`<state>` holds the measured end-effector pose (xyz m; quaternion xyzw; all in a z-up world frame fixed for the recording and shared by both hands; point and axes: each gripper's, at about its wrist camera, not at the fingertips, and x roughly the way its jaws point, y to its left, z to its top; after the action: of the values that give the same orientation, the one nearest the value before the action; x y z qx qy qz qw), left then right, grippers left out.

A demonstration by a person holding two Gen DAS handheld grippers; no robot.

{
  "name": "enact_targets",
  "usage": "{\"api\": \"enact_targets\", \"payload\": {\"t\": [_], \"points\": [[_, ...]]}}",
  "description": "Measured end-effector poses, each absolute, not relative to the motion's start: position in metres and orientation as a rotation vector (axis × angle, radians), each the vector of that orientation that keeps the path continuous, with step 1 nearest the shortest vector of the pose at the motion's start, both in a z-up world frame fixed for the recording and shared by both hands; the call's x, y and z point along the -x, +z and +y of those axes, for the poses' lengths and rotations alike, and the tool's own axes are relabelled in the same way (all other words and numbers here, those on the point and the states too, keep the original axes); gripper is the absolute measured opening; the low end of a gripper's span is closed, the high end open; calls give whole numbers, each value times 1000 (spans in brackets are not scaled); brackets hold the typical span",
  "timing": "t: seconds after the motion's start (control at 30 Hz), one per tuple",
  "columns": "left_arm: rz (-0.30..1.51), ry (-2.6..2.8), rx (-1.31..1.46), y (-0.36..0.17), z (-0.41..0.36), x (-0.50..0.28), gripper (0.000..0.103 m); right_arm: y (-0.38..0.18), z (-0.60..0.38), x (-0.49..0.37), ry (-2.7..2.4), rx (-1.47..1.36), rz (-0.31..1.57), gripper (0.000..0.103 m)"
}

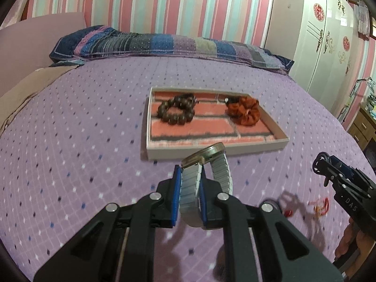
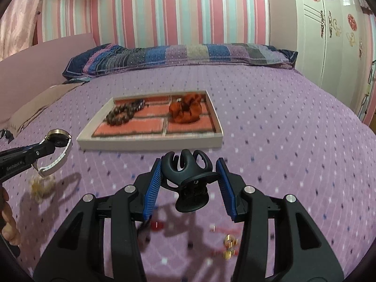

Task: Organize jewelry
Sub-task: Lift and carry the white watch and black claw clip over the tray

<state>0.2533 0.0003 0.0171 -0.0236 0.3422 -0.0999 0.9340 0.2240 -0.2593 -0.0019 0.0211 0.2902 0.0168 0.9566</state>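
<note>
A purple bed [image 1: 94,117] with a dotted cover fills both wrist views, and a shallow white tray [image 1: 277,138] with a brick-pattern lining lies flat on it as the landmark.

Inside the tray, a bracelet of dark brown beads [image 1: 176,112] rests in the left half and an orange-red scrunchie [image 1: 244,114] in the right half, the two well apart. Beyond the tray, a patchwork pillow [image 1: 164,44] lies along the striped wall [image 1: 164,0].

On the near side of the tray, the left claw [image 1: 190,197] is pressed together on the grey link band of a wristwatch [image 1: 204,159]. The watch's round gold-rimmed face points toward the tray's near wall, and the rest of the band loops free to the right of the blue pads [image 1: 177,197].

Also nearer than the tray, and to its right, the right claw [image 2: 190,185] pinches a black hair clip [image 2: 188,174]. Its pads [image 2: 152,188] stand partly apart, each pressing one side of the clip, whose curved teeth point toward the tray.

On the bed below the right claw, nearer the camera than the tray, lie small red and gold trinkets [image 2: 229,244], blurred. A pale, fuzzy lump [image 2: 41,185] sits on the cover near the tray's front left, under the watch.
</note>
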Motion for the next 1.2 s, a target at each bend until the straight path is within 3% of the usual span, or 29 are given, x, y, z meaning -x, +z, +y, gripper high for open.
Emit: {"api": "enact_targets", "payload": {"t": [0.37, 1.2], "points": [[697, -183, 32, 30, -25, -319, 15, 8, -267, -312, 35, -66, 606, 47], [850, -132, 23, -52, -34, -441, 15, -60, -273, -446, -8, -34, 778, 47]]}}
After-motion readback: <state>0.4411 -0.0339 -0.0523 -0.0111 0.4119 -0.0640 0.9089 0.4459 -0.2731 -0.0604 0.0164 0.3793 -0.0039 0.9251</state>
